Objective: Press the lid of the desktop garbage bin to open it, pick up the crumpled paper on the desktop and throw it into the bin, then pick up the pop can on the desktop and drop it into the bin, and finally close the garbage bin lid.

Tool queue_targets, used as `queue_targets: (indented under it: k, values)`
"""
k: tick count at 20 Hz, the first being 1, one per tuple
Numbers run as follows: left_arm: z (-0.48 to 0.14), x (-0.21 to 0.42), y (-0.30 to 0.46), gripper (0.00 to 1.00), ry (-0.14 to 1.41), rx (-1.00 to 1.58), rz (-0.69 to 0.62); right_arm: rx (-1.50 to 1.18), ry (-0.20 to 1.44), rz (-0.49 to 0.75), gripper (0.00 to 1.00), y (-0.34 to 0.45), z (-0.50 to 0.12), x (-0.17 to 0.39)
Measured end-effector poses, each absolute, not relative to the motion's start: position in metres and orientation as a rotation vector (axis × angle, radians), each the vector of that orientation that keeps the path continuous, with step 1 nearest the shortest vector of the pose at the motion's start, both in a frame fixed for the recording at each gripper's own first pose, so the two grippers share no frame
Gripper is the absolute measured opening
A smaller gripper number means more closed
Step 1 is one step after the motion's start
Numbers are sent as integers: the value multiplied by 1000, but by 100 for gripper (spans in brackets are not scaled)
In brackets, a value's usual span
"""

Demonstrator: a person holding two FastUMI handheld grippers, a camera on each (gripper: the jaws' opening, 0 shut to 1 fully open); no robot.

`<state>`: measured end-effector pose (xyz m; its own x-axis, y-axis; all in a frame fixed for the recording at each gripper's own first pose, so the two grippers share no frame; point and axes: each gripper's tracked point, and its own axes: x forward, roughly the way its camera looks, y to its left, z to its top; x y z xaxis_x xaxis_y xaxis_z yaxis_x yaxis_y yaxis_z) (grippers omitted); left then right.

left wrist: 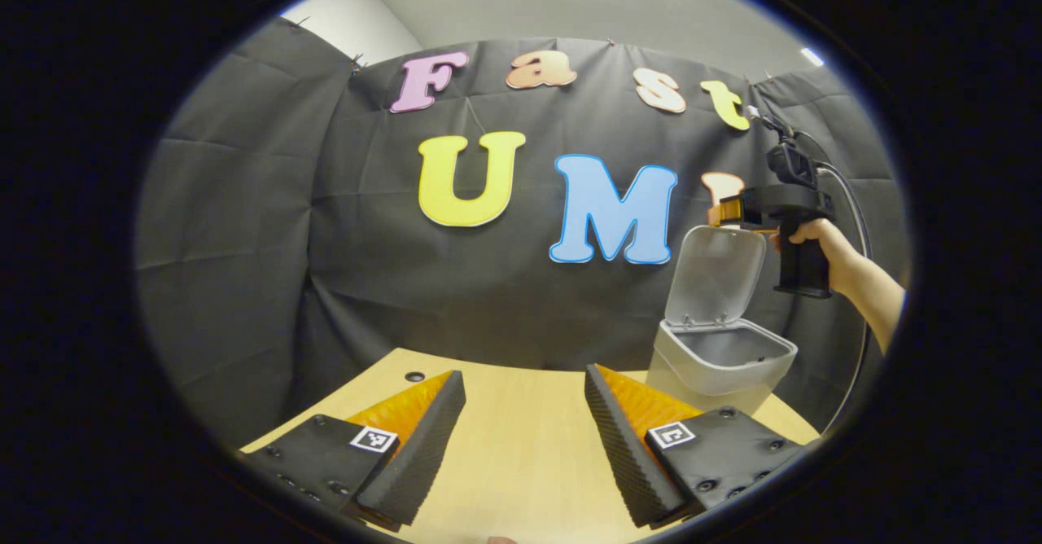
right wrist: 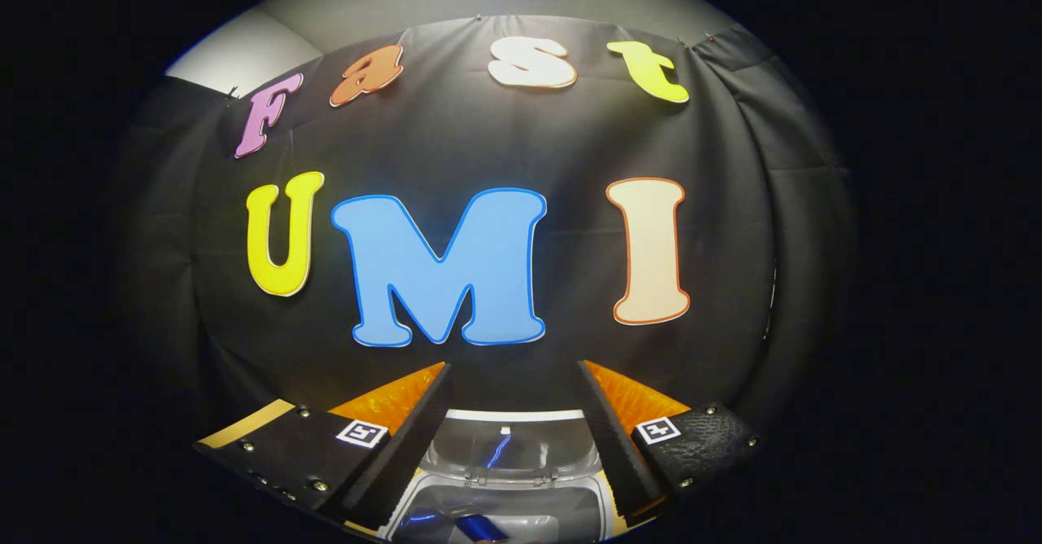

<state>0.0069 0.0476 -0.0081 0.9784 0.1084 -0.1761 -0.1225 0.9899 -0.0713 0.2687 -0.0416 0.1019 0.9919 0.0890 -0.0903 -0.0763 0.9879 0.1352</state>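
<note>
Hovering above the open bin [left wrist: 720, 353], right gripper [right wrist: 513, 422] has jaws spread, empty; a can-like object [right wrist: 480, 528] lies inside, likely dropped. Lid [left wrist: 716, 271] upright, awaiting closing. Left gripper [left wrist: 525, 430] idles wide open over table [left wrist: 521, 462].

No legible text beyond the booth wall's letters.

The bin [left wrist: 720, 361] is small and pale grey. It stands upright on the far right part of the table. Its lid [left wrist: 716, 271] is open and tips up and back, standing almost straight above the back rim. In the left gripper view the inside looks grey and bare. In the right gripper view, looking down into the bin [right wrist: 505, 511], something blue and shiny [right wrist: 476, 525] lies inside, maybe the pop can.
</note>
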Motion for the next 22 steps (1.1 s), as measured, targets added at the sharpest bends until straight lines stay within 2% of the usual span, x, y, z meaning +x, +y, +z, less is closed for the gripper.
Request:
queue_targets:
  k: [2,3,7,8,9,12,13,22]
  values:
    - [-10,4,43,96,169,-74,108,125,108,86,95,-42,97,254]
    - [-12,3,41,96,170,-68,105,125,111,85,100,-41,95,247]
    - [-18,-1,30,96,178,-53,78,133,135,87,100,-40,79,218]
    - [-19,-1,29,96,178,-53,74,131,143,88,95,-39,74,211]
    - [-19,-1,27,96,178,-55,70,130,151,86,100,-38,70,206]
    - [-22,-3,21,96,180,-59,60,136,189,84,100,-36,52,191]
    - [-23,-5,20,96,181,-57,57,140,213,84,95,-35,44,186]
    - [-30,-12,17,96,198,-50,52,141,328,64,96,-26,-27,155]
